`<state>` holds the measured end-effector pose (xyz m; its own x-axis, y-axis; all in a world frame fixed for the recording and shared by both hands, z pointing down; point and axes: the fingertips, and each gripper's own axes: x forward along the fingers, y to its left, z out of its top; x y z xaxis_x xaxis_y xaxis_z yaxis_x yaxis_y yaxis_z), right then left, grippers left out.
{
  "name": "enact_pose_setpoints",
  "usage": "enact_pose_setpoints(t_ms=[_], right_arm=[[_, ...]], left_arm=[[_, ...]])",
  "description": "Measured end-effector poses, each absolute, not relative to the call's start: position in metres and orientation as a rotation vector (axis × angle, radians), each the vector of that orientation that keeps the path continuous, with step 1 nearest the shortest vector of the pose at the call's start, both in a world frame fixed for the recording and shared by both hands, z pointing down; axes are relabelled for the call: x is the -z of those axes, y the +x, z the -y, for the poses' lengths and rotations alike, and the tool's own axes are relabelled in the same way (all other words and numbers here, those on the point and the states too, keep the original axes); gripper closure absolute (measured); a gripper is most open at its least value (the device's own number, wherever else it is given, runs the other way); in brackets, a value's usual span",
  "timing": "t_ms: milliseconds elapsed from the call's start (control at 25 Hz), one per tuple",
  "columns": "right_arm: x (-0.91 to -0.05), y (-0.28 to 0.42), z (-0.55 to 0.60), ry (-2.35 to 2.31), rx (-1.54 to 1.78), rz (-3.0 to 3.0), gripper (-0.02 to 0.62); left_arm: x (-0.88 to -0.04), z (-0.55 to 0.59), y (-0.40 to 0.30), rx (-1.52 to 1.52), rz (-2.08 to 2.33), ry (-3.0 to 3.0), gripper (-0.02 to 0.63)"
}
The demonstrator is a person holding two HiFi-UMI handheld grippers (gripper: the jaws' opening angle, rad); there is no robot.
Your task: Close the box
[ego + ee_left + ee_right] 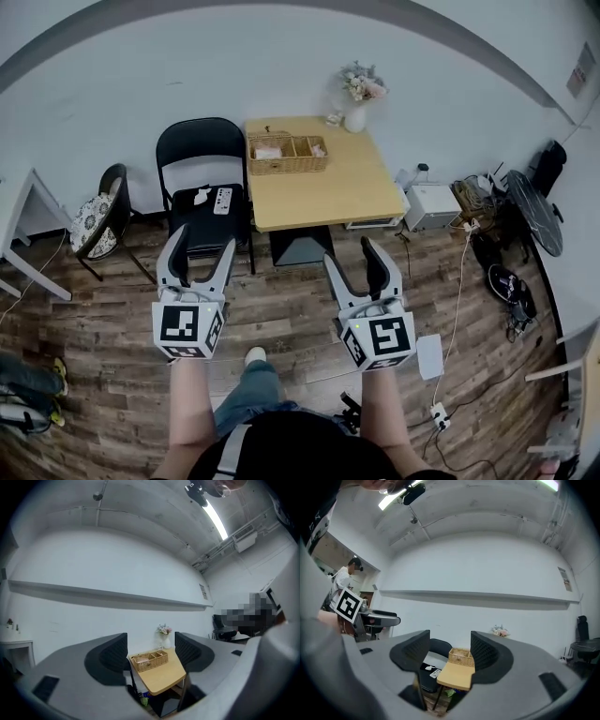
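The box [286, 153], a wicker one split into compartments, stood open on the table [319, 192], so by my judgement the task had not yet begun: nothing had touched it and all of the closing was left to do.

Nearest to the camera, the person's 2 forearms reached out over the wooden floor [281, 309] on the near side of the table. The left gripper [203, 242] was held short of the table's near left corner, in front of the black chair [202, 150] that stood just beside the table's left edge. Its jaws were spread wide with nothing between them; its own view showed only the distant table and box in the gap. The right gripper [352, 253] hung just in front of the table's near edge, towards its right. Its jaws were also wide apart and empty. Both grippers were well apart from the box.

Farther on, the near half of the tabletop was bare. The box sat at the table's far left part, close to the far edge, with small items lying in its compartments. I could not pick out a lid or flap at this range, so how it shuts stayed unclear. A vase [356, 117] of flowers stood at the table's far right corner, near the box but not touching it.

What remained, as I judged it, was to bring both grippers across the table to the box and find its lid.
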<state>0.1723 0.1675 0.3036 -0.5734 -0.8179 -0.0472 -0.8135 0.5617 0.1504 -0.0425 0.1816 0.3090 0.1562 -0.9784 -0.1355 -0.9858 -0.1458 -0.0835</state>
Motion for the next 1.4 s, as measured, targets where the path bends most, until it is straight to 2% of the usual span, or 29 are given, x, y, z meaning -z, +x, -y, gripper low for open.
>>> enact_pose_setpoints(t_ms=[520,1000,1400], right_arm=[[-0.31,0.1,-0.01,1.514,0.254,2.651,0.327],[-0.329,0.088,0.066,1.483,0.163,2.675,0.328],[-0.339,0.073,0.195,1.449,0.144,2.687,0.336]], left_arm=[[-0.316,-0.013,-0.113,0.007,-1.899,-2.371,0.304],[-0.34,0.057,-0.127,0.032,-1.926,-2.418,0.305],[-0.348,0.178,-0.141,0.049,-1.966,-2.429,0.305]])
